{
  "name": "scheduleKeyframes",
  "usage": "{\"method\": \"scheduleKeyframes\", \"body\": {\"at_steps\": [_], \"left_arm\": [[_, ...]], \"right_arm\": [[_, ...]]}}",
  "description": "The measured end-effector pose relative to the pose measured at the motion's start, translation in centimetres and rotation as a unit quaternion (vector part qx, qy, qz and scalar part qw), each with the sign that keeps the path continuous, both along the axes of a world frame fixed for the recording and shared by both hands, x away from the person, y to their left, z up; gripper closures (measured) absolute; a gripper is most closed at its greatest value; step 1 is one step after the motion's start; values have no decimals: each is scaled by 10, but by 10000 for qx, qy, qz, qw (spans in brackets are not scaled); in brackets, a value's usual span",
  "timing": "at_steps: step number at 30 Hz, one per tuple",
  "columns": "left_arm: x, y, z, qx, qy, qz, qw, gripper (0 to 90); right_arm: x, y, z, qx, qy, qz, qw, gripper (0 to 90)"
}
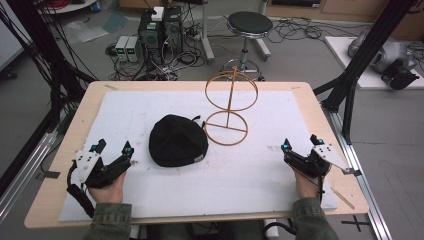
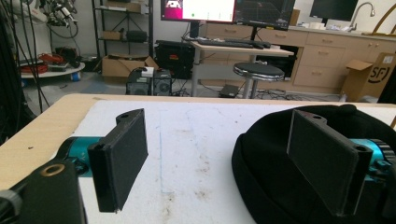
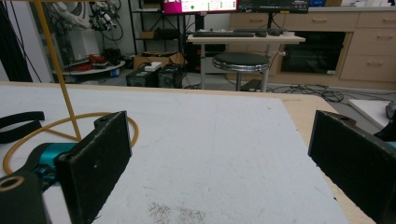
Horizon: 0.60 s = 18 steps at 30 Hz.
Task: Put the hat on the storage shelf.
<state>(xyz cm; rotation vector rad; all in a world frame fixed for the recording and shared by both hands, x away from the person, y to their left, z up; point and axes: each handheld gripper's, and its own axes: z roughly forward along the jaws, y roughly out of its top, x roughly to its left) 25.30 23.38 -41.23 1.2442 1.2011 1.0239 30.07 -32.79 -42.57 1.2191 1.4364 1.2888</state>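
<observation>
Work not yet begun: black beanie (image 1: 178,141) lies flat beside wire hat stand (image 1: 229,107), unplaced; left gripper (image 1: 114,148) and right gripper (image 1: 301,143) rest wide, empty.

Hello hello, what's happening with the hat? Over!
Left gripper open, right gripper open, both empty. Hat flat on mat, beside stand. Nothing in the way. Over.

A black knitted hat (image 1: 178,140) lies on a white mat (image 1: 250,170) (faintly smudged brown) over a pale wooden table (image 1: 80,125). The wire stand (image 1: 229,107) is golden yellow. Both grippers are black with teal accents.
</observation>
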Motion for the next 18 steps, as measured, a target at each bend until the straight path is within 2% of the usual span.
{"method": "scheduleKeyframes", "body": {"at_steps": [11, 18], "left_arm": [[5, -1, 5, -111, 93, -178, 9997, 205], [11, -7, 8, -27, 205, -424, 9989, 207]], "right_arm": [[1, 1, -1, -71, 48, 15, 10000, 51], [2, 1, -2, -49, 97, 42, 9999, 50]]}}
